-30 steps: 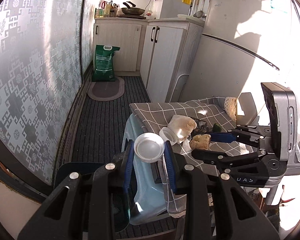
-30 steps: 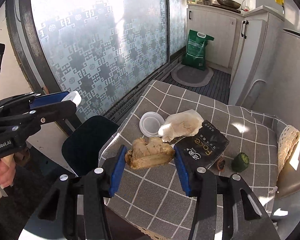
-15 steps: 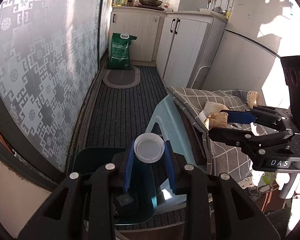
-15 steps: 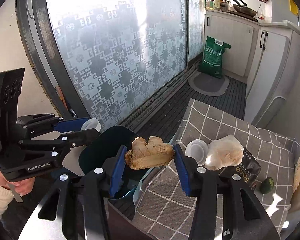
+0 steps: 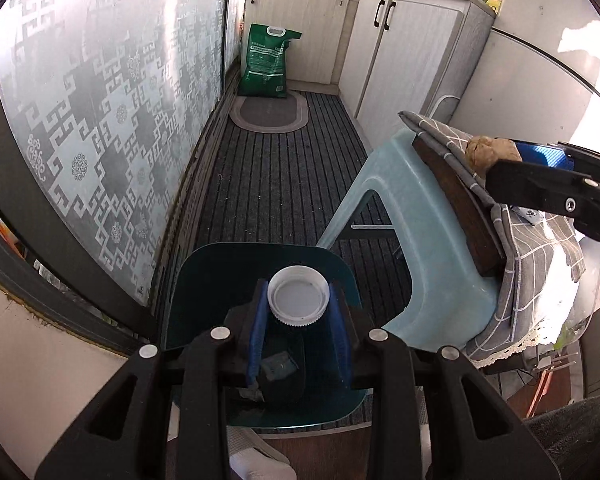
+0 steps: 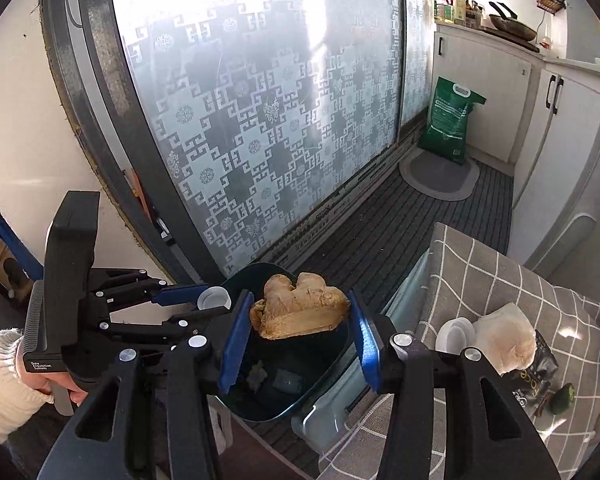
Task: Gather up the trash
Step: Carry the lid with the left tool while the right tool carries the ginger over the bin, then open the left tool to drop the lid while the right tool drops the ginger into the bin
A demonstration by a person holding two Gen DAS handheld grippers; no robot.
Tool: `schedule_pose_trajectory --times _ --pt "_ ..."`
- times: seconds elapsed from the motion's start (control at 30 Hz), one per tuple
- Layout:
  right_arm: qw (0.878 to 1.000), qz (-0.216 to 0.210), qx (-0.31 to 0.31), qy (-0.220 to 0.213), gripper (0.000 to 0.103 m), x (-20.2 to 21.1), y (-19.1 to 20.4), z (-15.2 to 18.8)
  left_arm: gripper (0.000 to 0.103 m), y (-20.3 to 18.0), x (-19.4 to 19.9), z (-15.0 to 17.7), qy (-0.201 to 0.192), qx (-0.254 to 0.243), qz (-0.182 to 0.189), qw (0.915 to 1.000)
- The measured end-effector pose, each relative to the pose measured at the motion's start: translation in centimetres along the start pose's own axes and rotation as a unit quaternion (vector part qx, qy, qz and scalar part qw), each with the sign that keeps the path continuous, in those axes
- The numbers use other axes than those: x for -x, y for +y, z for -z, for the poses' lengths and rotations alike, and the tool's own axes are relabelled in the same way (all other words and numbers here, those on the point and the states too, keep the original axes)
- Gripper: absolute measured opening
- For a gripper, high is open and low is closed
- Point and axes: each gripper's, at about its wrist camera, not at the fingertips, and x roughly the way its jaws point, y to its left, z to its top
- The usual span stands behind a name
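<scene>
My left gripper is shut on a white plastic cap and hangs right over the dark teal bin on the floor. My right gripper is shut on a beige knobbly piece of ginger, above the bin's far rim. A few scraps lie inside the bin. In the right wrist view the left gripper with its cap sits just left of the ginger. On the checked cloth lie a white lid, a crumpled white wrapper, a black packet and a green scrap.
The cloth covers a light blue stool right beside the bin. A patterned glass door runs along the left. A green sack and an oval mat lie at the far end by white cabinets. A white-sleeved hand holds the left gripper.
Both grippers have swung from the table towards the bin. The left one has sunk over the bin's mouth with the cap. The right one has carried the ginger off the cloth.
</scene>
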Motion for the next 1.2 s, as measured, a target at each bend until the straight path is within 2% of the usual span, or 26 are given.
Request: schedule_pose_trajectory --times 0.17,0.67,1.03,1.2 --pt "1.000 -0.002 0.000 0.008 0.048 -1.1 0.6 -0.4 0.032 0.6 -1.8 1.2 0.030 -0.010 -0.015 0.9994" --pt "0.999 -0.007 -0.006 0.046 0.048 -4.6 2.0 -0.9 0.033 2.1 -6.0 4.3 0.102 -0.022 -0.016 0.9944" --pt "0.997 -0.011 -0.008 0.075 0.048 -7.3 2.6 -0.7 0.038 3.3 -6.4 4.6 0.105 -0.016 -0.020 0.9942" --pt "0.996 -0.007 -0.007 0.094 0.048 -8.9 2.9 -0.2 0.032 3.7 -5.3 4.2 0.087 -0.011 -0.018 0.9960"
